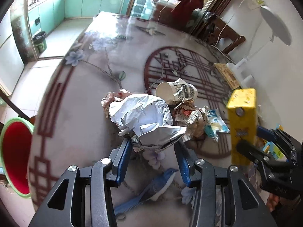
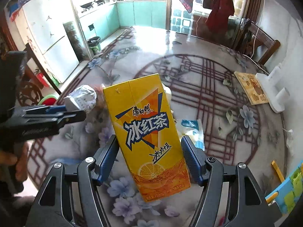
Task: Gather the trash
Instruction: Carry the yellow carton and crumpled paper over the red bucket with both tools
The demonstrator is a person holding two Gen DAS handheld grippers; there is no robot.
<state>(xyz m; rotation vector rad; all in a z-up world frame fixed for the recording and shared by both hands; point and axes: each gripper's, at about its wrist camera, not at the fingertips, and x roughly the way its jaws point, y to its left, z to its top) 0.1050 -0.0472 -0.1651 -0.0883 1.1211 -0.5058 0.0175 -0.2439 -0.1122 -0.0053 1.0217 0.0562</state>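
We keep the left gripper clamped on the crumpled paper, the right gripper clamped on the yellow tea carton, and carry both level toward the red bin at lower left.

Both wrist views are bright, lit by daylight entering from the far windows and doorway, which are overexposed to near white. This light produces a broad glare band on the glossy tabletop at its far end, washing out the printed pattern there. Fisheye distortion bends straight lines strongly toward the margins, and dark vignetting fills the corners of each frame. Focus is sharpest near the centre: the lettering on the yellow drink carton is crisp in the right wrist view, whereas the same carton shows motion blur in the left wrist view. The crumpled white paper is brightly lit, with soft shadows beneath it.
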